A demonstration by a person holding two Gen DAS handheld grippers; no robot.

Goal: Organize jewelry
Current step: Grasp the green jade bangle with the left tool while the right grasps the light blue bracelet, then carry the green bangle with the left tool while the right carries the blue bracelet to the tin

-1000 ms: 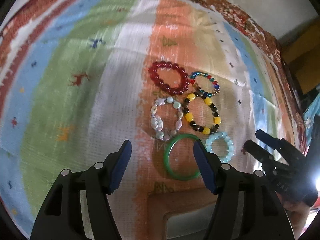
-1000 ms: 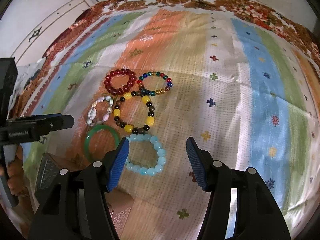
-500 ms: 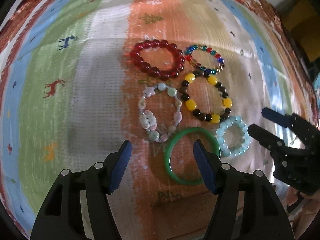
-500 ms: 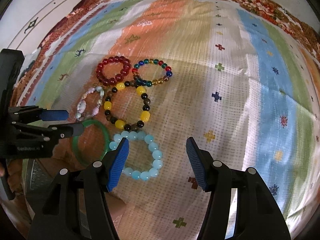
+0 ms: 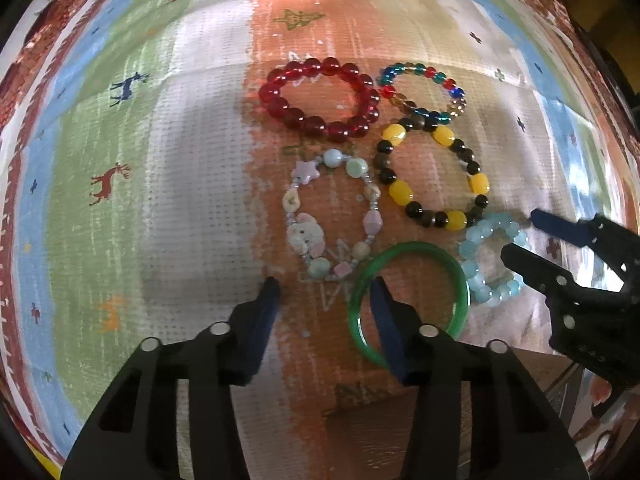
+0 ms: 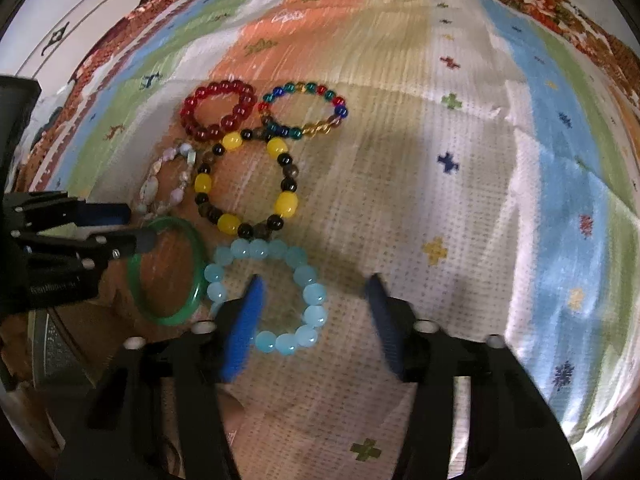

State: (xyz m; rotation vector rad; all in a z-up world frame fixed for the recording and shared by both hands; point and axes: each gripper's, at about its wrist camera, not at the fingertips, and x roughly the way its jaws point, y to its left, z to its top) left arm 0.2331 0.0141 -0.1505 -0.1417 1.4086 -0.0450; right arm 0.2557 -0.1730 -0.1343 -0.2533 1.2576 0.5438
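Left gripper [image 5: 322, 288]: hanging low over the cloth [image 5: 192, 200] with jaws spread wide and gripping nothing; one finger is lying inside the green bangle [image 5: 408, 304], the other outside its rim, beside the pastel bracelet [image 5: 332, 216].
Right gripper [image 6: 314, 288]: also gaping and empty; one finger is sitting inside the blue bracelet [image 6: 268, 292], the other on bare cloth beyond it.
Jewelry: six pieces are lying clustered on the cloth, with the red bracelet [image 5: 320, 100] and rainbow bracelet [image 5: 424, 92] at the far end, the pastel one and the yellow-black bracelet [image 5: 432, 176] in the middle, and the bangle and blue bracelet nearest the tools.
Box: a brown box [image 5: 400, 432] is showing at the near edge, partly hidden, so I cannot tell what it is holding.
Progress: seemingly early; nothing is being lifted and all six pieces are lying loose.
Step in hand: each tool appears to be straddling a rim, lining up for a pinch.
Left to do: closing, lifting and placing each piece.
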